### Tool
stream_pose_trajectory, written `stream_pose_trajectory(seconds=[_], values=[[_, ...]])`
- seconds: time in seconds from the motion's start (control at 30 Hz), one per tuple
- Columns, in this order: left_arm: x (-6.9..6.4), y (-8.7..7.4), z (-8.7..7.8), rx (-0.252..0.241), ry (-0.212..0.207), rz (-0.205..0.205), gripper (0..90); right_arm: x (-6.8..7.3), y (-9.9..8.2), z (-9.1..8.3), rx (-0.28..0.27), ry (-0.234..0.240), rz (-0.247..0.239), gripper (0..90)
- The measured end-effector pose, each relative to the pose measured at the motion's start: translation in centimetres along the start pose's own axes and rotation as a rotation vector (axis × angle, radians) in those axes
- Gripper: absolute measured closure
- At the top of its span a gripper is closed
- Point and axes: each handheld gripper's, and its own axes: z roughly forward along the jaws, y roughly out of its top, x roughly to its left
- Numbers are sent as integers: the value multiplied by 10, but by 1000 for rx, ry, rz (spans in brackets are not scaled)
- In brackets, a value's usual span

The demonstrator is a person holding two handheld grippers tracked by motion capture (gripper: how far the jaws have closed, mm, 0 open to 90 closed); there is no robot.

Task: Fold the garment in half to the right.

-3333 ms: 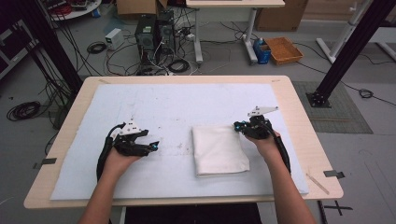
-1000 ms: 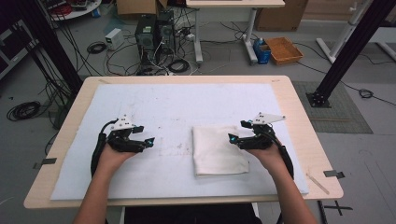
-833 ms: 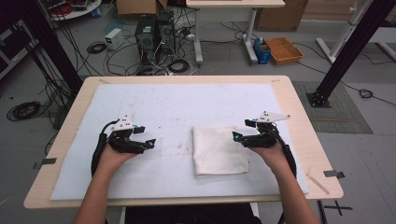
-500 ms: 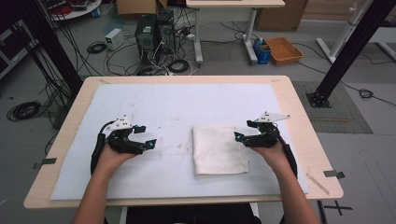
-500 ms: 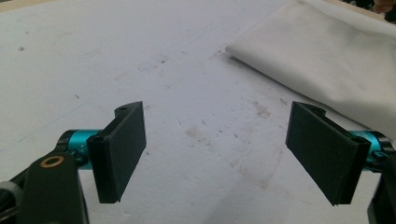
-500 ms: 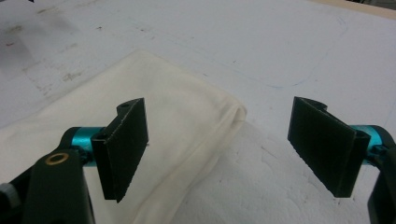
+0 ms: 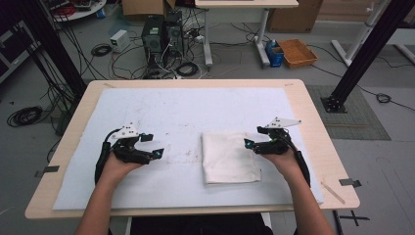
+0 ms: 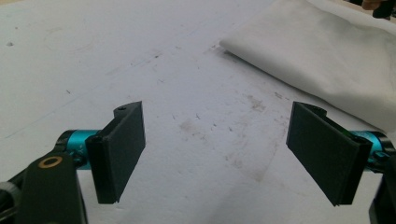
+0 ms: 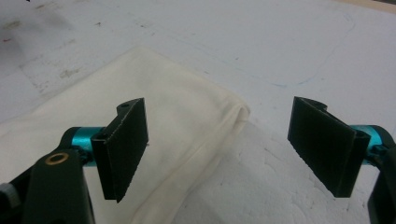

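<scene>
One folded cloth [image 7: 230, 157], two hand-held grippers, left [image 7: 152, 146], right [image 7: 250, 143]

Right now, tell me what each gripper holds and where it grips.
Nothing is held. The left gripper and right gripper stand open; the folded cloth lies free on the table.

Beyond the far edge of my pale wooden tabletop [image 7: 313, 122], under its white sheet [image 7: 195, 105], the grey floor [image 7: 244, 63] is strewn with black cables [image 7: 176, 68]. Two dark computer towers [image 7: 161, 34] stand there side by side, with a small white box [image 7: 120, 39] just to their left. A second table on white legs [image 7: 208, 29] rises behind them, and near its right leg sit a blue container [image 7: 275, 53] and an orange-brown tray [image 7: 297, 52]. Cardboard boxes [image 7: 293, 17] line the back. Black frame posts stand at my left [image 7: 54, 54] and right [image 7: 362, 54], the right one on a grey mat [image 7: 352, 117]. Strips of dark tape [image 7: 350, 182] mark the tabletop's edges.
</scene>
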Motion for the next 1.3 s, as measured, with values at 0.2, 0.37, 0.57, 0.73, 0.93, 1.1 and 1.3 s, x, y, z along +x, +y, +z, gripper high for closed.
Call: stream_pose_trajectory(seconds=[0.2,0.37,0.57,0.73,0.93,1.1,1.3], values=[[-1,-1,1,2,-4,4,197,-1,-3,3,16,6,7,205],[-1,-2,2,5,-9,4,196,-2,-4,3,18,3,14,205],[-1,-2,2,2,-7,3,197,-2,-5,5,25,7,11,205],[-1,-2,3,8,-8,2,197,-2,-5,6,30,9,8,205],[-2,-2,4,7,-8,6,197,-3,-6,7,31,11,10,205],[-2,-2,4,10,-2,4,197,-3,-6,7,28,16,9,205],[-1,-3,5,27,14,7,197,-5,-6,8,28,18,16,205]])
